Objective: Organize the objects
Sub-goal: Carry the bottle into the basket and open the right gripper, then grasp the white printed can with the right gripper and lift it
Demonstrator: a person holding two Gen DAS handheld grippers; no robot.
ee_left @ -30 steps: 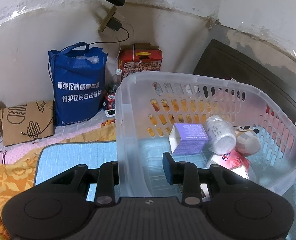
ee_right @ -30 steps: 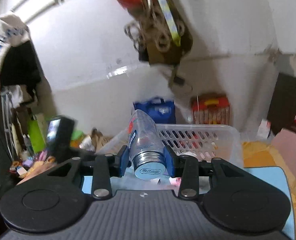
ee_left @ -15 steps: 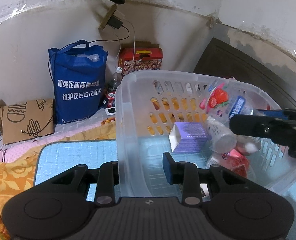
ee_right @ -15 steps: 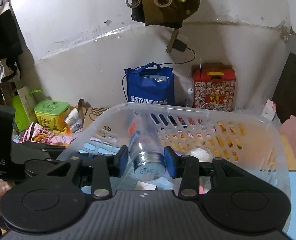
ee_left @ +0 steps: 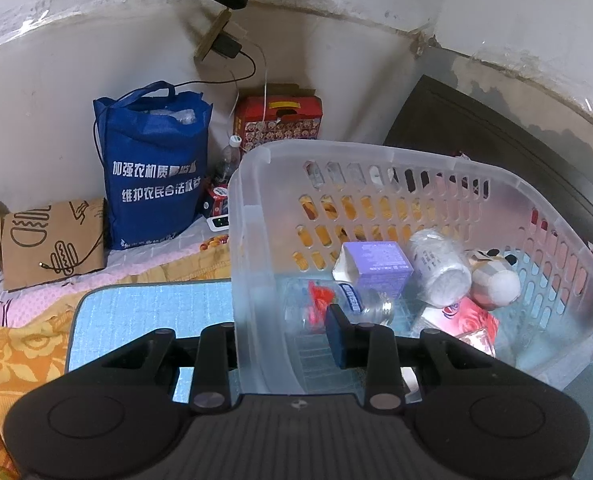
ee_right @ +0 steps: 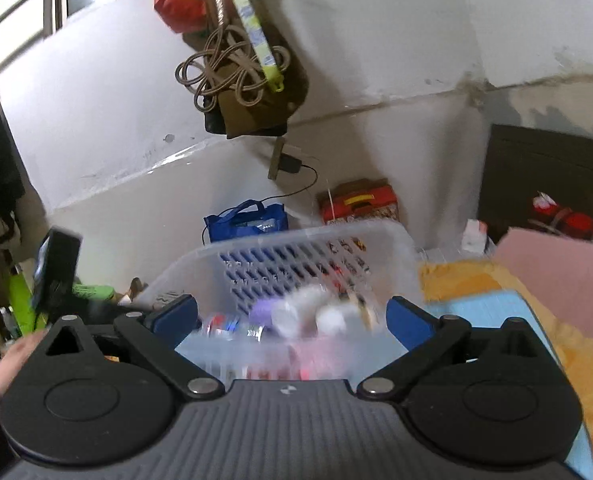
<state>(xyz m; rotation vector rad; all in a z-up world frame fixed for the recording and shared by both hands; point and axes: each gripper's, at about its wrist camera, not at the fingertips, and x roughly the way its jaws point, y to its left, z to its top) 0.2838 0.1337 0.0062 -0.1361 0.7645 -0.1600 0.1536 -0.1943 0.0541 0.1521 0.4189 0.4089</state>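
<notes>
A clear plastic basket (ee_left: 376,148) stands tilted on a blue mat. My left gripper (ee_left: 284,336) is shut on its near wall, one finger outside and one inside. In the basket lie a clear bottle (ee_left: 336,304) with a red label, a purple box (ee_left: 376,264), a white roll (ee_left: 440,272), a plush toy (ee_left: 496,280) and a red packet (ee_left: 468,320). My right gripper (ee_right: 292,320) hangs in front of the basket (ee_right: 296,240), its jaws opening wide with nothing held between them. The bottle (ee_right: 232,328) shows blurred inside the basket beyond the right gripper.
A blue tote bag (ee_left: 156,176), a red carton (ee_left: 280,120) and a brown paper bag (ee_left: 52,240) stand against the wall behind the blue mat (ee_left: 148,312). A dark headboard (ee_left: 476,128) rises at the right. A hand (ee_right: 0,372) shows at the left edge.
My right gripper let go of the clear bottle, which now lies in the basket. Its jaws spread wide and it drew back. The left gripper kept still on the basket wall.
</notes>
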